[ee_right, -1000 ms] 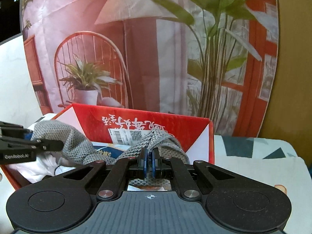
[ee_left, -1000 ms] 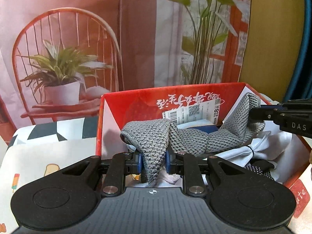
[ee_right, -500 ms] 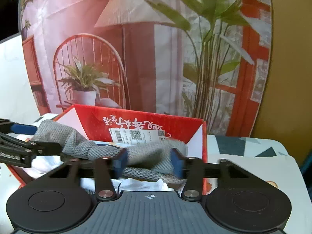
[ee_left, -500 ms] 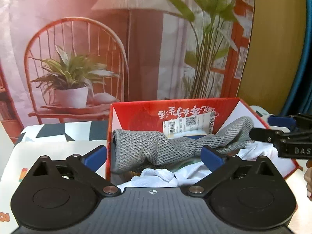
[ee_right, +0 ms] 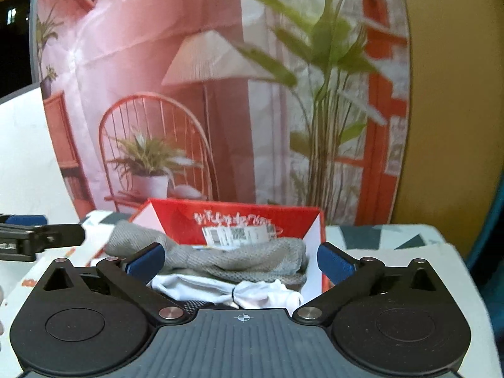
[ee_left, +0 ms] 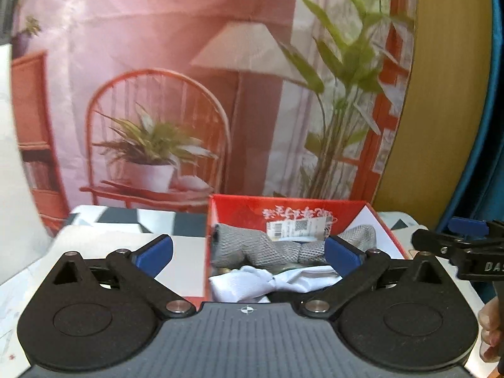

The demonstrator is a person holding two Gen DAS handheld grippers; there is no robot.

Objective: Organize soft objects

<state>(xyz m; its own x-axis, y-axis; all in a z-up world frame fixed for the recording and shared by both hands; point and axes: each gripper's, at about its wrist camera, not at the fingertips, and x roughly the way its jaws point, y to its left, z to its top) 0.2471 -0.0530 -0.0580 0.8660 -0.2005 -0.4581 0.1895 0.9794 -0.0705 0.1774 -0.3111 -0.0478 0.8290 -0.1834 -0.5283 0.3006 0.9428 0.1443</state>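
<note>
Box floor hidden under the pile; a dark item at the near edge is hard to make out. Left gripper (ee_left: 249, 253) and right gripper (ee_right: 241, 261) jaws just opened, fully spread, nothing between them. Grey knit cloth (ee_left: 267, 247) lies across red cardboard box (ee_right: 245, 220), over knotted white cloth (ee_right: 252, 293), on the tabletop (ee_left: 179, 264).

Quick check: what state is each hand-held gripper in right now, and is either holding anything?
Left hand-held gripper: open, holding nothing.
Right hand-held gripper: open, jaws just opened, holding nothing; the grey knitted cloth lies in the red cardboard box.
</note>
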